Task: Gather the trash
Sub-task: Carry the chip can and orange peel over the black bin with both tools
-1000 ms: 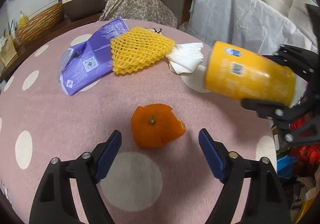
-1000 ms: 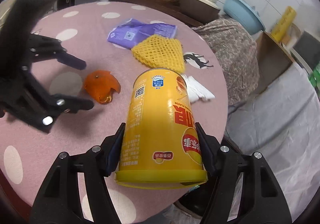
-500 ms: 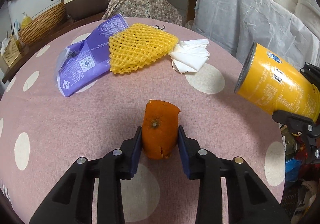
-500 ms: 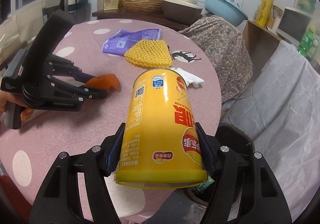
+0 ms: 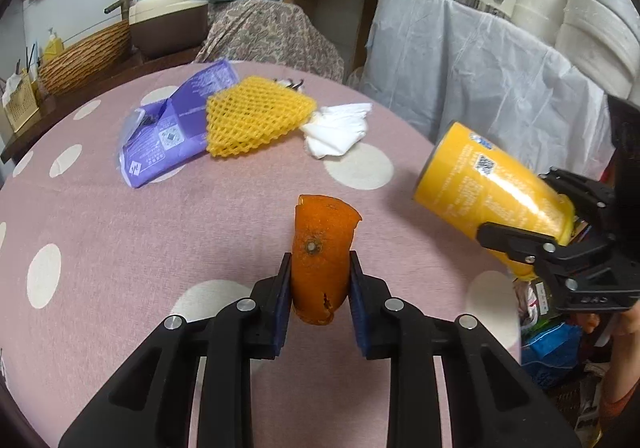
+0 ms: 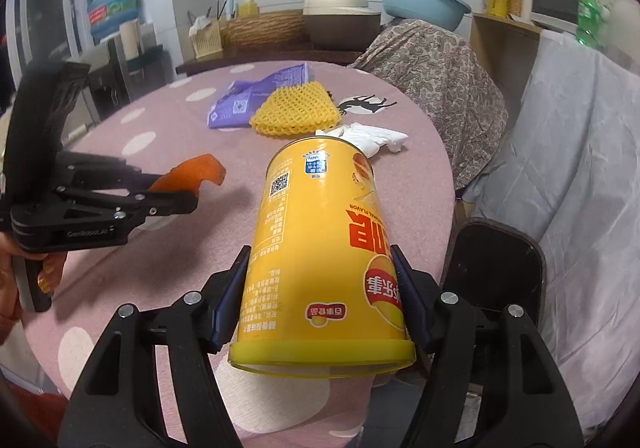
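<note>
1. Trash, item one: orange peel (image 5: 320, 260), a curled piece with the stem scar facing the left wrist camera. It sits between the blue pads of the left tongs (image 5: 318, 284), whose jaws are closing on it, both pads pressed against its sides. In the right wrist view the peel (image 6: 192, 174) is clear of the cloth, a shadow beneath it.
2. Trash, item two: yellow crisp can (image 6: 324, 260), a tall cylinder printed with red lettering and a square code. The right tongs (image 6: 320, 304) grip it near its lidded end, pads pressed on both sides. The open end points away from the tongs. In the left wrist view the can (image 5: 488, 184) hangs tilted to the right of the left tongs, at the tabletop's edge.
3. Trash, item three: yellow foam net (image 5: 256, 120), lying flat well beyond the left tongs, overlapping the purple wrapper.
4. Trash, item four: purple wrapper (image 5: 168, 136), flat, just left of the net, partly under it.
5. Trash, item five: crumpled white tissue (image 5: 338, 128), touching the net's right corner; just beyond the can's far end in the right wrist view.
6. Support: round tabletop (image 5: 120, 248) covered in pink cloth with white dots.
7. Handler: a hand (image 6: 44, 272) grasps the left tongs' handle, seen at the left edge of the right wrist view.
</note>
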Tool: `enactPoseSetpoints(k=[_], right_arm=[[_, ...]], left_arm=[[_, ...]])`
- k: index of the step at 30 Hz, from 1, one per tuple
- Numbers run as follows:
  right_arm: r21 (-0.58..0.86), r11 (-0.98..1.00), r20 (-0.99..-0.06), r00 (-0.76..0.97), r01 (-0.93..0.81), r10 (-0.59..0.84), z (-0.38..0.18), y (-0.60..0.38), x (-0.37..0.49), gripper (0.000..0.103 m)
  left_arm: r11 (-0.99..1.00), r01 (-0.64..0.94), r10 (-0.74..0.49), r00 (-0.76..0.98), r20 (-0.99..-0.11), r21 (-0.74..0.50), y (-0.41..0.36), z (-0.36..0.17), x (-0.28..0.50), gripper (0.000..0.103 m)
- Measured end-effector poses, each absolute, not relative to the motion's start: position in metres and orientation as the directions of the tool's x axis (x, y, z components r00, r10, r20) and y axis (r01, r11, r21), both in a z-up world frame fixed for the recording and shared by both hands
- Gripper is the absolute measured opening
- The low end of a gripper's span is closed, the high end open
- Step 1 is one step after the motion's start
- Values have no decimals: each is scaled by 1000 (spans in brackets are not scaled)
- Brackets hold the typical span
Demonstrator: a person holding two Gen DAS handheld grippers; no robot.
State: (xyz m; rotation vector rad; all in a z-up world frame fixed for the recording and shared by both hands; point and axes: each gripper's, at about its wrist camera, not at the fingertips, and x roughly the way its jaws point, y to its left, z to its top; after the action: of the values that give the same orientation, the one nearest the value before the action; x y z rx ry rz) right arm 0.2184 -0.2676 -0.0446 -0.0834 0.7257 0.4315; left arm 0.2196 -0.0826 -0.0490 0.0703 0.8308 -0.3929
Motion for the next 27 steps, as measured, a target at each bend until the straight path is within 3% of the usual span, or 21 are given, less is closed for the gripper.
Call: enactPoseSetpoints(k=[6,14,20,27], right_arm=[[157,934,-617,706,-322,348,-44,-301,209,67],[188,974,-594,775,-124,214,-41,-381,199,67],[166,986,-600,795,7,95,-48,-429,189,67],[153,983,-616,788,97,19,-64,-470,183,67]], left_arm=[[890,445,-381,607,-697,-99,-113,-33,202,26],[819,565,-469,556,-686,-102,-177,-21,206,26],[758,638,-513,450,-731,-138,-247,-29,231,25],[712,690,-457,318,-831,-128,-333,-72,267,25]])
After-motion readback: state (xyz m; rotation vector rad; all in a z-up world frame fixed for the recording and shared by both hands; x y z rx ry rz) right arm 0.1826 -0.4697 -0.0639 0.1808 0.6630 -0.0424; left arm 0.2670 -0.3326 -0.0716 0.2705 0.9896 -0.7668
